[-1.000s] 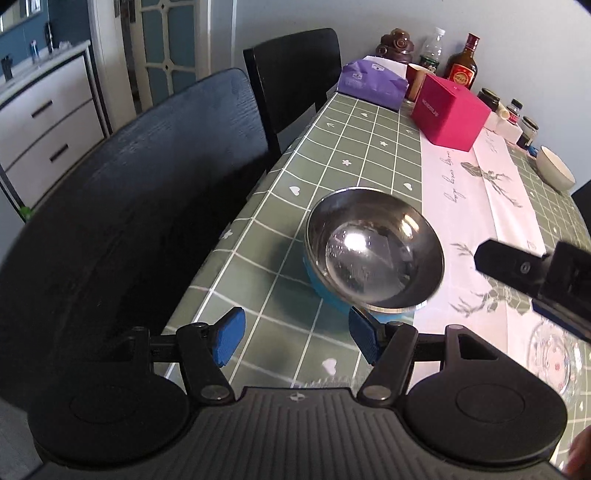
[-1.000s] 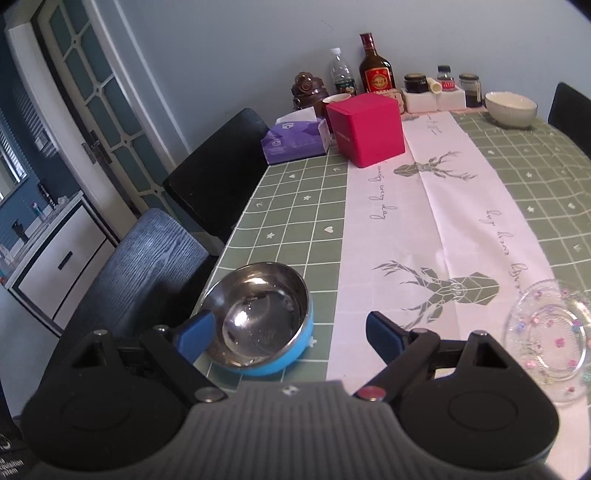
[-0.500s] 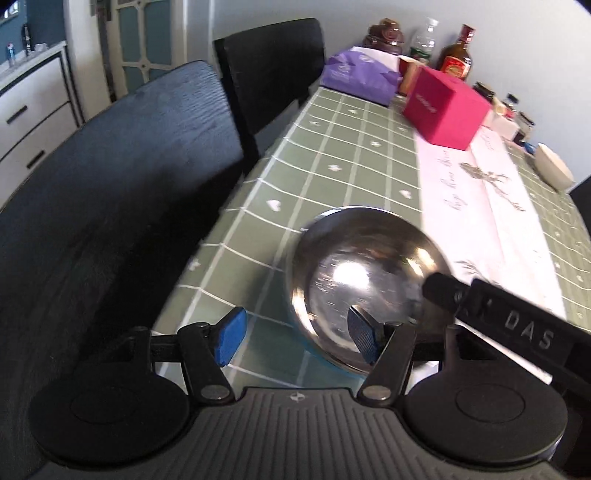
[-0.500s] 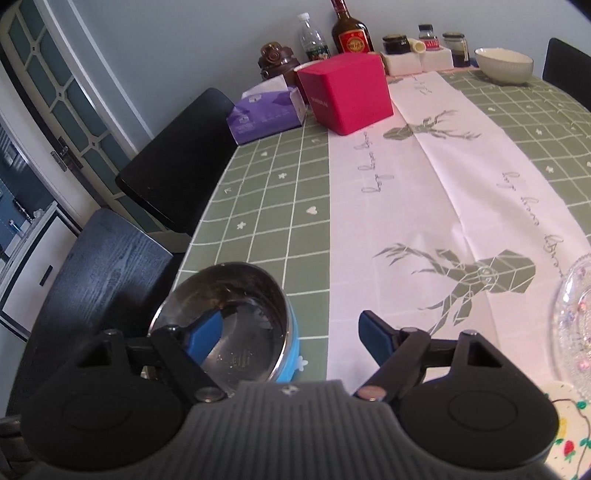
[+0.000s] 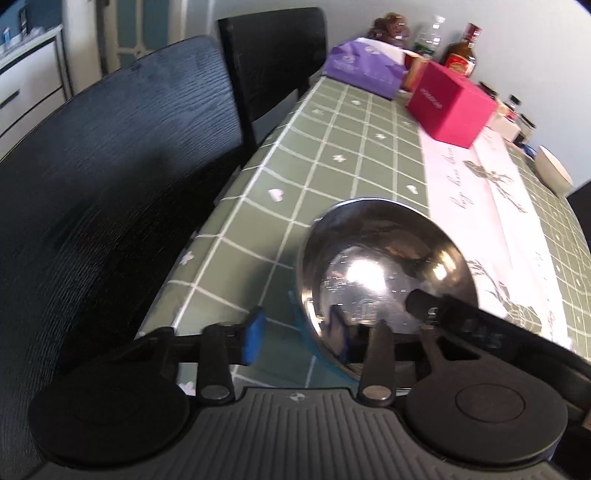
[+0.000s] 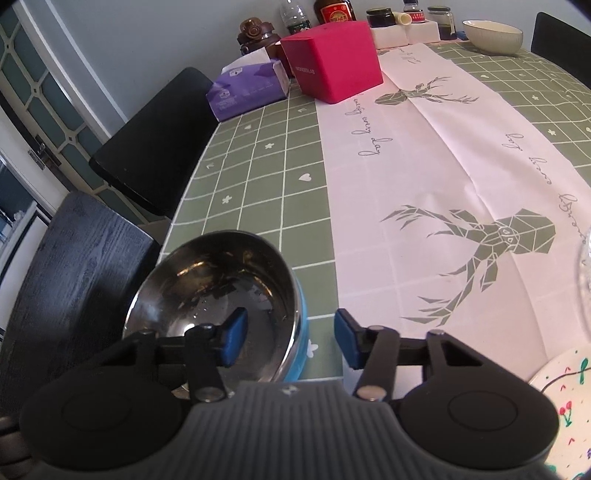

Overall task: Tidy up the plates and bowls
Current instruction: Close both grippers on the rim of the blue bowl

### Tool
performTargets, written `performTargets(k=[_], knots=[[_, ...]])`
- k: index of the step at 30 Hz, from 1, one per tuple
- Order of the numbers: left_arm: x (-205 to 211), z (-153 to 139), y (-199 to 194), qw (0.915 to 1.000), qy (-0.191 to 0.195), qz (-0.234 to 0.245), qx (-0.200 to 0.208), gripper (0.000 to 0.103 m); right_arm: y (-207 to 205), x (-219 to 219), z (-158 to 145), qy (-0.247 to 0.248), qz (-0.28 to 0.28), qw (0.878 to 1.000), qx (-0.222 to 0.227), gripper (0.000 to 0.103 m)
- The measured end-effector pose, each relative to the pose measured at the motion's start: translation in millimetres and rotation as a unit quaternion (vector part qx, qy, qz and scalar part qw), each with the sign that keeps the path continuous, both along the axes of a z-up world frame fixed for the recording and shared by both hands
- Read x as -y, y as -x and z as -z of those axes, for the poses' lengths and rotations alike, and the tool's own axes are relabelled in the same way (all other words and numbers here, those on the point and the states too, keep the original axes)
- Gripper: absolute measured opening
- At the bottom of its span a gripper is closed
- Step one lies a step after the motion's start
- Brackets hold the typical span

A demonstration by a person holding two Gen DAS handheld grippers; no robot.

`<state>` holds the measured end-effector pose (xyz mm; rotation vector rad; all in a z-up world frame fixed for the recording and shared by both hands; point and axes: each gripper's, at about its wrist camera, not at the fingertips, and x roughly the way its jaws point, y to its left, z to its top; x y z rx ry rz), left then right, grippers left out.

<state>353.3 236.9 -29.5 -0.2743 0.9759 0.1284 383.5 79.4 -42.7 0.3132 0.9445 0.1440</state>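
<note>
A steel bowl with a blue outer shell [image 5: 376, 251] [image 6: 207, 273] sits near the table's left edge. My left gripper [image 5: 297, 338] straddles the bowl's left wall, one blue pad outside and one inside. Its jaws are closing, with gaps still showing on both sides. My right gripper [image 6: 290, 341] straddles the right wall the same way and is also closing, its pads clear of the wall. A black finger [image 5: 461, 325] of the right gripper reaches into the bowl in the left wrist view. A painted white plate [image 6: 561, 406] and a glass plate [image 6: 585, 266] lie at the right.
A white bowl [image 6: 493, 35] stands at the far end near jars and bottles. A pink box [image 6: 332, 62] and a purple tissue pack [image 6: 247, 90] sit beyond the steel bowl. Two black chairs [image 5: 110, 184] stand along the table's left edge.
Both grippers came down onto the steel bowl, each setting one finger inside it. Both pairs of jaws narrowed around the bowl's walls.
</note>
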Motion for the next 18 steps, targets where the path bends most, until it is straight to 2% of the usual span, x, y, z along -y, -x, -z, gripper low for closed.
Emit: performTargets(k=[1,3,6,11,15,18], knots=[[3.2,-0.3,0.4,1.0000,-0.006,0.000,0.002,0.035,0.1,-1.0,0.7,0.002,0.000,1.000,0.000,0.039],[9.9,-0.5,0.6,0.9998,-0.020,0.002,0.000,0.019,1.0,-2.6,2.5,0.003,-0.002,1.000,-0.001,0.029],[13.1,-0.6,0.8,0.9997,-0.025,-0.006,-0.003,0.015,1.4,-0.4,7.6,-0.006,0.006,1.000,-0.010,0.016],[13.9,1.5,2.9,0.9991,-0.041,-0.006,-0.009,0.013,4.2,0.0,4.9,-0.012,0.009,1.000,-0.007,0.014],[6.4,0.4,4.7,0.9997,-0.017,-0.005,-0.017,0.012,7.4,0.6,0.2,-0.010,0.008,1.000,-0.012,0.012],[9.9,-3.2,7.8,0.9996,-0.023,-0.002,-0.015,0.012,12.9,1.8,-2.2,-0.011,0.012,1.000,-0.011,0.012]])
